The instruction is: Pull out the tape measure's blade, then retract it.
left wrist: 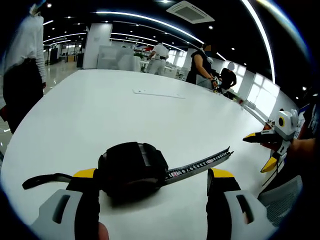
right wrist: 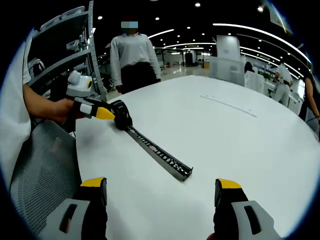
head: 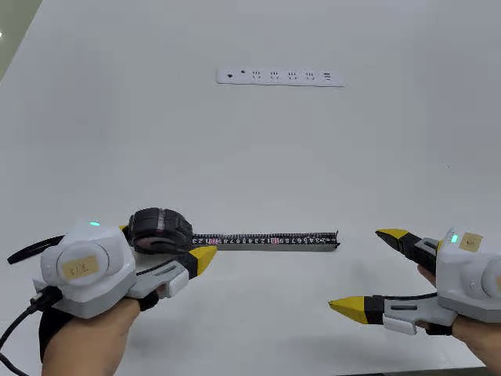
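Status: blade (head: pixel 266 240) is out of the case (head: pixel 160 229) and lies flat on the table (head: pixel 313 157). It runs right from the case to its hook (head: pixel 337 237). Pull-out judged done; retraction is left.

Left gripper (head: pixel 164 241): jaws apart, straddling the case. The jaw beyond the case looks to touch it. The jaw on the person's side of the case stands off, just beside where the blade leaves. Not clamped.

Right gripper (head: pixel 368 269): jaws apart, holding nothing. It sits right of the case, past the hook, near it but not touching. Whether a lock holds the blade out, cannot tell.

Room: the table is bare beyond and to the right of the case. Power strip (head: pixel 279 76) lies well beyond the case, off the blade's line. Strap (head: pixel 31 247) trails left of the case. The table's near edge shows on the person's side of the case, under the right gripper, so there is little room that way.

Risk, judged: on retraction the hook could whip, or the loose case could slide. Closing the left jaws on the case first looks wise.
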`<state>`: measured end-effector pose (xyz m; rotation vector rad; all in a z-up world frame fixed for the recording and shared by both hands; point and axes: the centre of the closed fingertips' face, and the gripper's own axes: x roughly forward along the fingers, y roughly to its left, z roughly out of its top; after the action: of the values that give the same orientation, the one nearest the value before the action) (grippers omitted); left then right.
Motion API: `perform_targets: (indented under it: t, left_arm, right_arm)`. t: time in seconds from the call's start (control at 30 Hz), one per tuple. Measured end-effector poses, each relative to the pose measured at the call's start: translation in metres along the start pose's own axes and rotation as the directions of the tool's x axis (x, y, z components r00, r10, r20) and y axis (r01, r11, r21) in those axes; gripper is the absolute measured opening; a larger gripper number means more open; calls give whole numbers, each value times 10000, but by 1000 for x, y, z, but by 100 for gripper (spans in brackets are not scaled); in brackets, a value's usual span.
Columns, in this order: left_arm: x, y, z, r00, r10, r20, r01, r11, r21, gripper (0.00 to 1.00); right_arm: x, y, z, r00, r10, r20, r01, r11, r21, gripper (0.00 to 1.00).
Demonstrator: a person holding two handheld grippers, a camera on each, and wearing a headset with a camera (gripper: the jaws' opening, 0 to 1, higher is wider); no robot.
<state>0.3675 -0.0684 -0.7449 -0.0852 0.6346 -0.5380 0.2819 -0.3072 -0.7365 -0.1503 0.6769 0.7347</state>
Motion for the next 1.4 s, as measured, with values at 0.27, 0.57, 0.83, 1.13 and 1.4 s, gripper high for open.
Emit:
perform_targets:
  t: [0.27, 0.57, 0.83, 1.13, 1.4]
  left_arm:
    - [6, 9, -1, 9981, 620, -33, -620, 9981, -45, 78]
    - [11, 17, -1, 9924, 1227, 3, -1227, 9924, -50, 71]
    - [13, 23, 0, 9862, 1654, 35, -1651, 9852, -453, 66]
    - [14, 27, -2, 9810, 1939, -49, -1939, 9795, -551, 62]
    - [16, 28, -3, 9801, 1981, -143, -1985, 9785, -561, 61]
  right_arm:
    - [6, -9, -4, 9993, 250, -294, -258, 9993, -271, 82]
    - [15, -22, -8, 9957, 566, -734, -622, 9951, -767, 71]
    - [24, -26, -6, 9933, 735, -888, -829, 9907, -1079, 63]
    - [37, -26, -4, 9891, 1008, -1071, -1148, 9843, -1342, 56]
    - [47, -27, -6, 9857, 1173, -1210, -1359, 9779, -1586, 53]
